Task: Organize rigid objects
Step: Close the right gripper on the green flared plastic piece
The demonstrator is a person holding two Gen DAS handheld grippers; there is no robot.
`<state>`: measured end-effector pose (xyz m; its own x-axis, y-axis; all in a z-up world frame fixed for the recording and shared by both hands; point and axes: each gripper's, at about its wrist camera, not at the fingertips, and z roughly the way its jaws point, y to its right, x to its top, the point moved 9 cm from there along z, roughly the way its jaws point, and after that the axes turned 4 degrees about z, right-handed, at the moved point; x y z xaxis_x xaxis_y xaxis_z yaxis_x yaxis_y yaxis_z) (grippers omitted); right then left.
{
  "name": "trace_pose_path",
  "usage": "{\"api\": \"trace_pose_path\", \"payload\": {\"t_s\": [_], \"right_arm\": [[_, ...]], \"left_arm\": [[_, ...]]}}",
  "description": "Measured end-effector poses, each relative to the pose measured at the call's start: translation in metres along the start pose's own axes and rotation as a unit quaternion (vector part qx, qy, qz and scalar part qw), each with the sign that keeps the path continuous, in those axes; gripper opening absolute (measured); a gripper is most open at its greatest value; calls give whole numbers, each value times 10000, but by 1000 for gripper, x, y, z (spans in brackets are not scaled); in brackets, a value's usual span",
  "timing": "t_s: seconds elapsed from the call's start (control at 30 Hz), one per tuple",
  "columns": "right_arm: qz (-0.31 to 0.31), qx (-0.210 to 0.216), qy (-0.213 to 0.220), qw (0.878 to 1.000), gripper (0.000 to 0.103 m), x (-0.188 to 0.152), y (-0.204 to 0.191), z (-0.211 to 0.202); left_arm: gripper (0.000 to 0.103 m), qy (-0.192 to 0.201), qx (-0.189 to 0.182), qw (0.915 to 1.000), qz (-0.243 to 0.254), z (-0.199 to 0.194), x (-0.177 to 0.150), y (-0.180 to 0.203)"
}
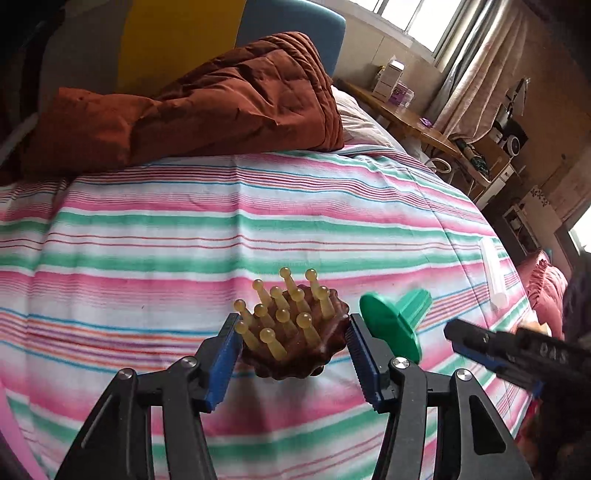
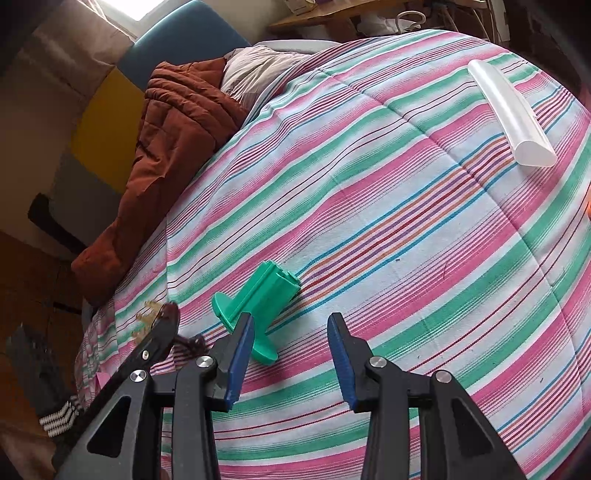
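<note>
A brown scalp massager with yellow knobbed pegs sits between the blue pads of my left gripper, which is shut on it just above the striped bedsheet. A green plastic spool lies on the sheet right beside it; it also shows in the right wrist view. My right gripper is open and empty, its left finger at the spool's flange. A white translucent tube lies far right on the sheet. The massager shows partly behind the left gripper in the right wrist view.
A rust-brown quilt is bunched at the bed's head, against a blue and yellow headboard. A wooden desk with boxes stands beyond the bed by curtains. A pink cushion lies at the right edge.
</note>
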<state>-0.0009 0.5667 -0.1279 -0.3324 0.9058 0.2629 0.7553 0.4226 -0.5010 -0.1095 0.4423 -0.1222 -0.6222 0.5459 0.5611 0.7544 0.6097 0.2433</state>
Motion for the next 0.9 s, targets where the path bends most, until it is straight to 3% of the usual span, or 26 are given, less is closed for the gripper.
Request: {"api": "trace_pose_path", "payload": {"t_s": [0.4,0.53,0.6,0.73,0.83,0.9], "right_arm": [[-112,312,-221,9992,46,-6,-25,19],[213,289,-218,9991,47,3,-25,37],[347,277,-171,9989,53,8,-25,45],[69,-64,-50,9999,53,14,-31,57],[-767,-486,-92,9958,31,9,-42,61],[-1328,-644,-251,9887,30,-4,-51,62]], "left_arm": [[57,47,-162,9998,-58,-68,-78,1],[57,143,-121,9998,-14,-91,-90,-2],[57,210,-88,9997,-6,-102,-94,-5],[57,323,-90,9994,-117,-120,-101,-12],[57,391,-36,9991,-168,-132,-105,-19],[57,457,27,9988,-166,-140,-107,-23]]}}
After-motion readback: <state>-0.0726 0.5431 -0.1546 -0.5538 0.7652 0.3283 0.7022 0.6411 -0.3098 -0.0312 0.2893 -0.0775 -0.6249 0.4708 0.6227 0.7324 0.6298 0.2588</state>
